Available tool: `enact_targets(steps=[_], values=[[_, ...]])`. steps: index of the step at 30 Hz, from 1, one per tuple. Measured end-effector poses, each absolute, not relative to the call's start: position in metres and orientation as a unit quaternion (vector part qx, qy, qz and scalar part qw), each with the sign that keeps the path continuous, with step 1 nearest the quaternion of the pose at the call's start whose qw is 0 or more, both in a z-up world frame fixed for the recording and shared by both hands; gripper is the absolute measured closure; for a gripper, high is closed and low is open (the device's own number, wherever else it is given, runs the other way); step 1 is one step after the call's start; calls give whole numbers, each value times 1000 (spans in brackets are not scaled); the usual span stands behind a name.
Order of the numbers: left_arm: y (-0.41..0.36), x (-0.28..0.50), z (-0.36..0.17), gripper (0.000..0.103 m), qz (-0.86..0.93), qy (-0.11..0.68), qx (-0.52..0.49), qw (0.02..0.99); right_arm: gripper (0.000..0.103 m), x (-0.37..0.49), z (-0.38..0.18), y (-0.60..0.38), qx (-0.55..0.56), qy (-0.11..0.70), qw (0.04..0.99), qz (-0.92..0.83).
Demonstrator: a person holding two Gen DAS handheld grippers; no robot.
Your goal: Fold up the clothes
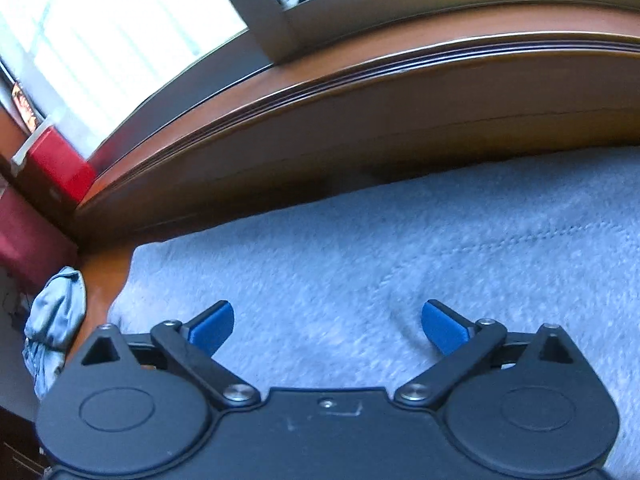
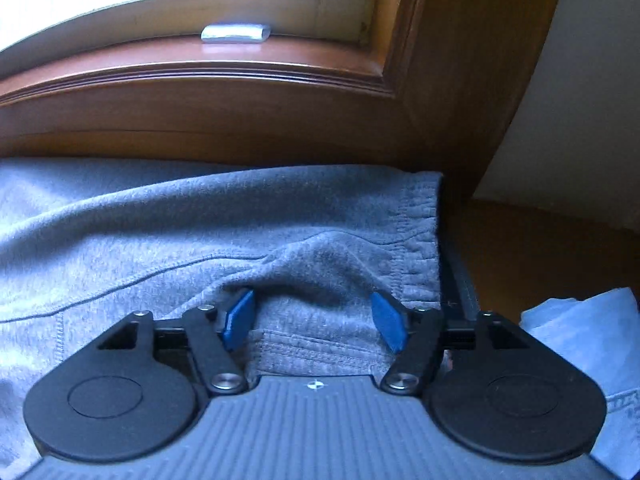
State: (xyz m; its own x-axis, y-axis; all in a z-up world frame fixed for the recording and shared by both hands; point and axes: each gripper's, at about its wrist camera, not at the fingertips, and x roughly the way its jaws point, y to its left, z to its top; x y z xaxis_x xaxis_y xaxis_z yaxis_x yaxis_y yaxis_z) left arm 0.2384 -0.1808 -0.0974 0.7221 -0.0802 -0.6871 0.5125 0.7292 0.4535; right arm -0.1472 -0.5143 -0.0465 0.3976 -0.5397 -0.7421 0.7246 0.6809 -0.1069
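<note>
A grey fleece garment (image 1: 400,248) lies spread flat below the wooden sill in the left wrist view. My left gripper (image 1: 327,326) hovers over it with its blue pads (image 1: 212,326) far apart and nothing between them. In the right wrist view the same grey garment (image 2: 180,216) ends at the right in a ribbed elastic band (image 2: 416,240). My right gripper (image 2: 314,318) stands open over that end. A raised fold of the fleece sits between its blue pads (image 2: 240,316), which stand clear of the fold's sides.
A wooden window sill (image 1: 360,80) and window run along the back. A red box (image 1: 56,164) and a crumpled pale cloth (image 1: 56,320) are at the far left. On the right lie a light blue cloth (image 2: 592,344), bare wood (image 2: 540,248) and a silver object (image 2: 235,34) on the sill.
</note>
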Motion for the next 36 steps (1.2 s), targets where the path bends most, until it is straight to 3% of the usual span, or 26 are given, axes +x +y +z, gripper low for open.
enact_targets(steps=[2,7,11,15,21,25,28,31,36], values=[[-176,232,-92,9,-174,334,310,873,44,-144,-38,-498,117,381,823,-404],[-183,218,-77,8,-213,335,272,877,45,-136,-9,-429,105,323,886,-316],[-211,202,-90,8,-206,322,333,862,47,-86,-29,-397,4,371,900,-229],[-219,192,-99,6,-190,315,361,857,59,-89,-53,-409,79,455,864,-201],[-204,185,-101,0,-163,330,360,857,57,-148,-51,-387,50,460,874,-150],[-204,172,-102,0,-157,312,389,852,48,-152,-54,-381,26,450,879,-158],[-201,166,-98,3,-157,303,400,850,48,-142,-49,-387,46,441,878,-182],[-178,168,-89,3,-173,317,368,857,48,-145,-31,-377,76,390,892,-214],[-116,162,-69,3,-204,312,295,880,37,-149,-18,-336,146,320,900,-256]])
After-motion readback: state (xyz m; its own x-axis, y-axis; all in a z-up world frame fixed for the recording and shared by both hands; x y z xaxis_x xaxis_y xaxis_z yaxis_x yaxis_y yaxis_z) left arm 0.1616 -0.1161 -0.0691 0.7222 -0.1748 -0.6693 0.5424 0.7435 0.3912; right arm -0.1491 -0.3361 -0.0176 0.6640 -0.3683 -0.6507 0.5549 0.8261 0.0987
